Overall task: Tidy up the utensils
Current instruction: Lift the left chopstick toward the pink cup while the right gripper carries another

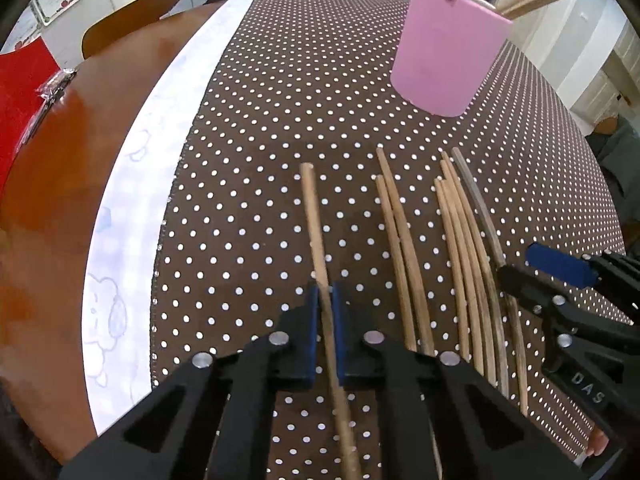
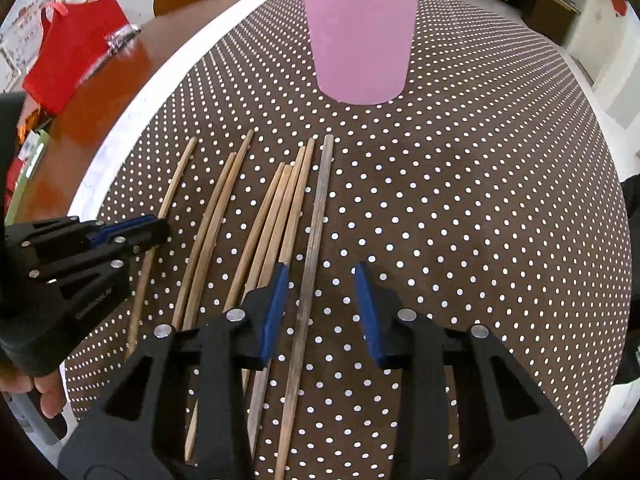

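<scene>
Polka-dot brown tablecloth (image 1: 260, 128), chopsticks laid out before a pink cup (image 1: 444, 52).

1 pale chopstick (image 1: 314, 216) lies apart on the left, long axis pointing away toward the cup; the left gripper (image 1: 325, 312) is clamped on it. The grey chopstick (image 2: 316, 216), darker and at the bundle's right edge, runs lengthwise between the right gripper (image 2: 322, 308) pads, jaws part-closed, not yet touching. 6 tan chopsticks (image 2: 276, 208) lie between. More sticks stand in the cup.
</scene>
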Demonstrator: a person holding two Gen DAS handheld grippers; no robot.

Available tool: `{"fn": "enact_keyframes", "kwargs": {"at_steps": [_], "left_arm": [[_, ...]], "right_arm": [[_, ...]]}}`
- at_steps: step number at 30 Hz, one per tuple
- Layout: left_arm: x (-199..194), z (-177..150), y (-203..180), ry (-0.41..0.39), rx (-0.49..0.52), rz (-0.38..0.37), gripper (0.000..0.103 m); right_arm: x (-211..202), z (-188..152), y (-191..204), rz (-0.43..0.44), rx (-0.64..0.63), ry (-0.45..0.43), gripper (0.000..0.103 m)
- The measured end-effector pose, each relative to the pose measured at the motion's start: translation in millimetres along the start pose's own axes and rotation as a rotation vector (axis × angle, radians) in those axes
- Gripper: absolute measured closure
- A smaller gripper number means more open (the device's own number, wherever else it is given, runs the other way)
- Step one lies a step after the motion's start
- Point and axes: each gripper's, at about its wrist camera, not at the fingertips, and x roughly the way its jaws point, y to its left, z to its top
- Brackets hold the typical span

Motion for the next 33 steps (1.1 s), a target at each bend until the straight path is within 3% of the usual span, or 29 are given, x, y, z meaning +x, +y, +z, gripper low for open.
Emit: {"fn": "enact_keyframes", "kwargs": {"at_steps": [7, 16, 23, 29, 33], "left_arm": [[-6.7, -0.1, 8.8, -0.04, -0.025, -0.051, 0.097], [-44.1, 1.6, 2.2, -0.178, -0.017, -0.126, 0.097], [-81.9, 1.7, -11.8, -0.336, 0.013, -0.206, 0.097], [-115.7, 4.4, -23.1, -0.542, 0.024, -0.302, 0.097], [-131.7, 10.0, -27.4, -0.671, 0.023, -0.328, 0.097]], "right_arm": [[13.7, 10.4, 9.3, -0.01, -0.007, 0.017, 0.094], [-2.8, 8.8, -15.2, 0.057, 0.047, -0.065, 0.096], [-53.4, 2.8, -28.6, 0.153, 0.055, -0.239, 0.096], [-107.3, -2.8, -34.9, 0.217, 0.075, -0.474, 0.096], [-136.2, -3.6, -47.5, 0.251, 0.105, -0.634, 0.096]]}}
